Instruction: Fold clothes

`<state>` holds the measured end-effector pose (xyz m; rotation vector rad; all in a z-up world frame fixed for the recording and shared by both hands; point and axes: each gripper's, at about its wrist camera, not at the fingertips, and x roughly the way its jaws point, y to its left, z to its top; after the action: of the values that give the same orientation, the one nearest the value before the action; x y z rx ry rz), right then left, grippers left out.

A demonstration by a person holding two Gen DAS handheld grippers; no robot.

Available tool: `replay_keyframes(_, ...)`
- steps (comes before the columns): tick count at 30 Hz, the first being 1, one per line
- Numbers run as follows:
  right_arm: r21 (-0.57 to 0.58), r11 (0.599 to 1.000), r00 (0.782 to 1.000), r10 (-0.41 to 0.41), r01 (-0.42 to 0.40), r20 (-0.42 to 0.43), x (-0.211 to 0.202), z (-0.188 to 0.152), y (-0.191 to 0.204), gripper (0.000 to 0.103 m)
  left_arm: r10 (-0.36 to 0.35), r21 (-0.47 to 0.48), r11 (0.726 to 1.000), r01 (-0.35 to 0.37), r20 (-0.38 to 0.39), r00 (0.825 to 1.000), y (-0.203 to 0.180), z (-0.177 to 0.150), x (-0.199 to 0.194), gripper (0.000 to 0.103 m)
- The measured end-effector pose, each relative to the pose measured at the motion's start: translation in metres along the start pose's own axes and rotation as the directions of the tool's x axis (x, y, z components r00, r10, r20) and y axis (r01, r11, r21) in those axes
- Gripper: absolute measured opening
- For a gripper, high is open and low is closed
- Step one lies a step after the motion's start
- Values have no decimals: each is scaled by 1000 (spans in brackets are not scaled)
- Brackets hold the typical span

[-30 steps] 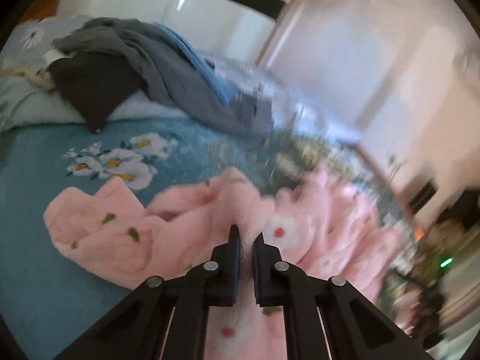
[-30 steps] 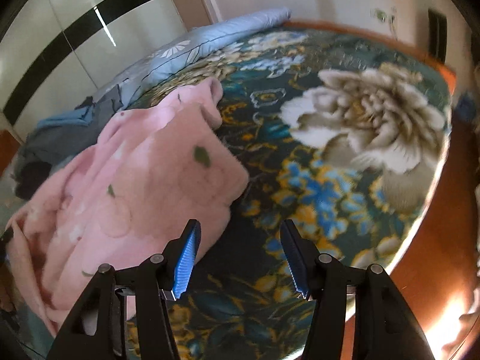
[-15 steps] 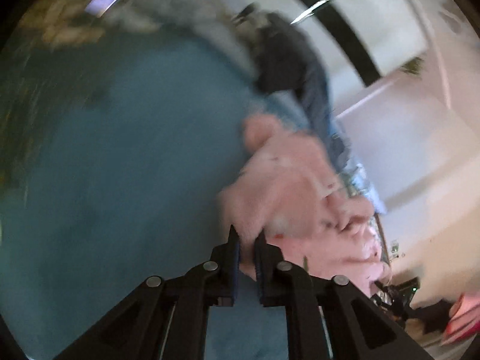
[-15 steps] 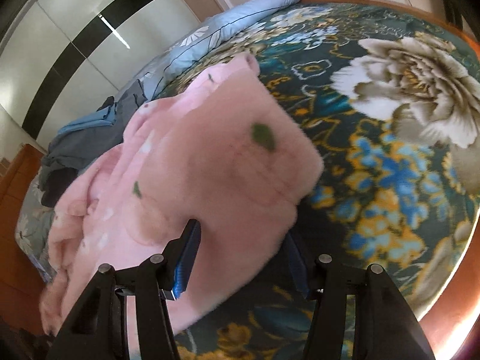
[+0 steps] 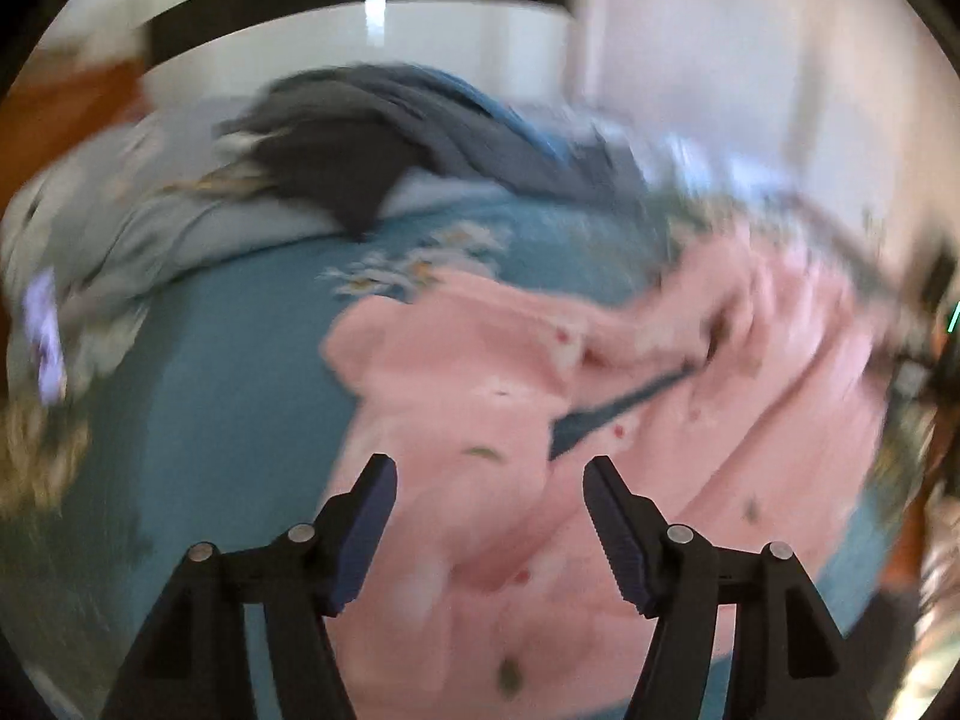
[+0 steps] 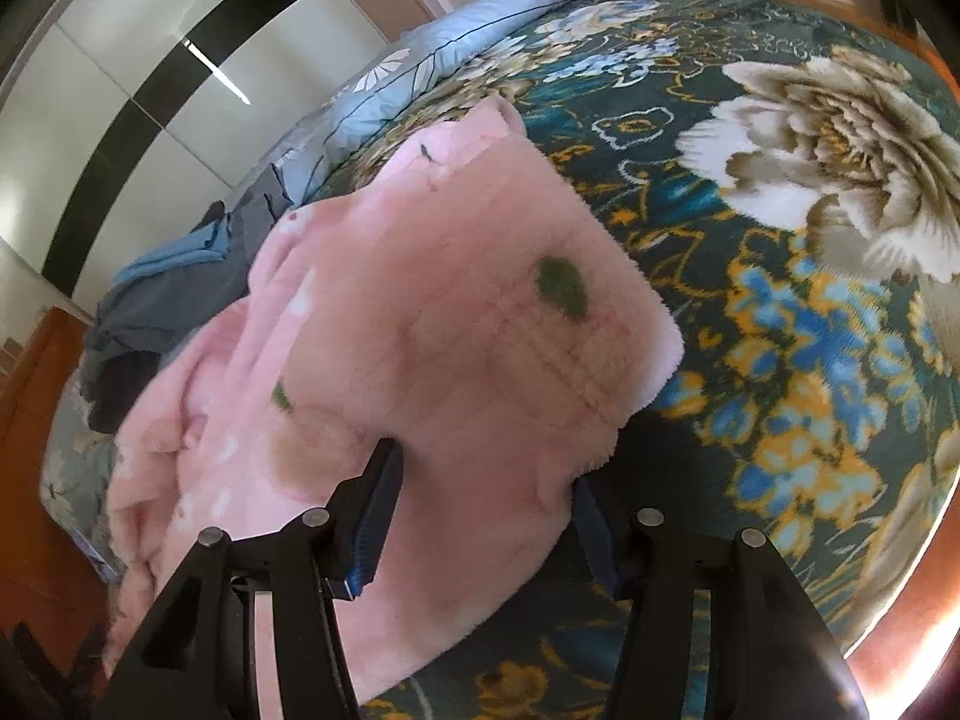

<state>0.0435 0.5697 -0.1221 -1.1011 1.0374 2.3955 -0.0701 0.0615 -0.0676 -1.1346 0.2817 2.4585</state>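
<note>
A fluffy pink garment with small green and red prints lies rumpled on the bed; this view is blurred by motion. My left gripper is open above it, holding nothing. In the right wrist view the same pink garment lies spread over the floral bedspread. My right gripper is open, its fingers on either side of the garment's near edge, with the pink fabric between them and covering part of the right finger.
A pile of grey and blue clothes lies at the far side of the bed, also in the right wrist view. A light blue quilt lies along the far edge. A white wardrobe with a black stripe stands behind.
My left gripper has opened and let go of the pink garment, which now lies on the bed. The garment has come closer to my right gripper and now sits between its open fingers.
</note>
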Motion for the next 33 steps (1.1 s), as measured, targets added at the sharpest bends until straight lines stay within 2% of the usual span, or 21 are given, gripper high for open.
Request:
replay_keyframes(1,6,1000,1000,5,-5,0,-1,0,0,54,8,45,999,-6,-43,999,-8,2,15,69)
replay_keyframes(3,19,1000,1000,15,-15,-2,-1,-1,0,41,26,78,997,-19,-83,996,-12,2,33,69)
replay_keyframes(5,36,999,1000,15,-15,-4,-2,0,0,22,55,65,997,-49,-97,994,-8,2,43,67)
replay_keyframes(6,44,999,1000,14,-14,-4,-2,1,0,20,66,42,997,-63,-98,993,-1,2,45,49)
replay_keyframes(7,53,998,1000,13,-13,-5,-2,2,0,13,68,-5,998,-69,-98,993,10,3,44,25)
replay_keyframes(9,52,999,1000,12,-12,-1,-3,4,3,10,66,-102,992,-74,-83,994,35,3,37,6)
replay_keyframes(13,7,1000,999,20,-20,32,-16,12,16,8,93,-247,965,-91,-2,996,77,-2,5,5)
replay_keyframes(17,0,999,994,37,-37,108,-42,22,19,7,163,-369,922,-117,95,982,118,-13,-42,5)
replay_keyframes(19,-5,999,990,37,-37,133,-52,24,17,7,199,-454,883,-120,130,971,143,-26,-65,5)
replay_keyframes(22,-17,1000,991,3,-1,134,-55,19,9,7,251,-593,794,-137,114,961,182,-73,-88,5)
replay_keyframes(25,8,1000,995,-28,27,97,-46,9,-8,7,239,-678,720,-149,40,970,203,-127,-88,5)
replay_keyframes(28,36,998,996,-52,49,74,-38,3,-21,7,202,-761,633,-142,-15,979,217,-176,-83,3)
replay_keyframes(29,43,997,996,-61,58,68,-36,1,-25,7,214,-776,611,-153,-24,977,219,-184,-84,3)
replay_keyframes(33,60,995,996,-79,76,50,-29,1,-34,7,209,-811,574,-115,10,978,229,-193,-99,2)
